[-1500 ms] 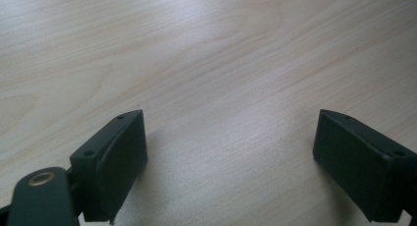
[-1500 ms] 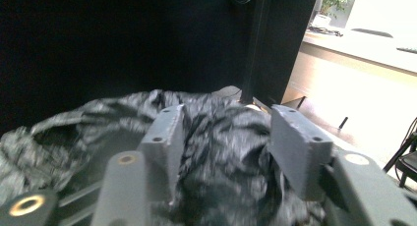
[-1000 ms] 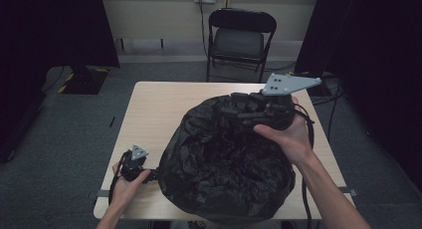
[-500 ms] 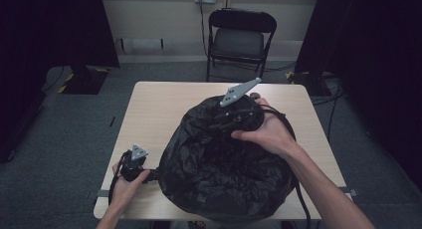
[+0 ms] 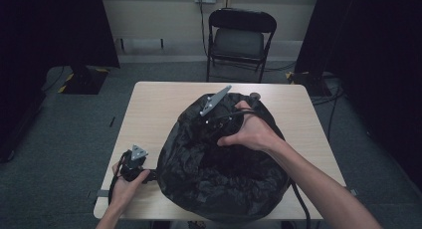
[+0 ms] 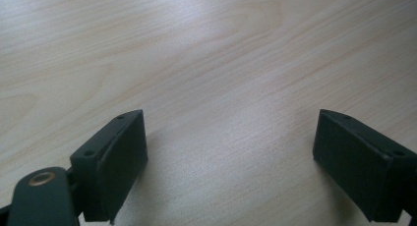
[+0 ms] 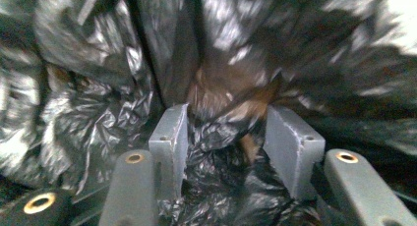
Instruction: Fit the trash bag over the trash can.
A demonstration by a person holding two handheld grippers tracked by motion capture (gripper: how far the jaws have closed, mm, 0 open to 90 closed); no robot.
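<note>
A big crumpled black plastic bag (image 5: 224,179) covers the middle and near side of the wooden table (image 5: 159,104). My right gripper (image 5: 206,125) lies on the bag's far top, its grey plate tilted up and a hand wrapped around it. In the right gripper view its jaws (image 7: 226,123) stand close together with bunched bag plastic (image 7: 221,152) pinched between them. My left gripper (image 5: 133,163) rests at the table's near left corner, just left of the bag. Its jaws (image 6: 228,142) are wide apart over bare wood, holding nothing.
A black folding chair (image 5: 239,40) stands beyond the table's far edge. Dark curtains hang at both sides. A small dark round object (image 5: 255,95) sits by the bag's far rim. The right gripper's cable (image 5: 298,204) trails off the near right edge.
My right gripper has swung from the bag's far right corner leftward and down onto the bag's top. The left gripper has stayed put.
</note>
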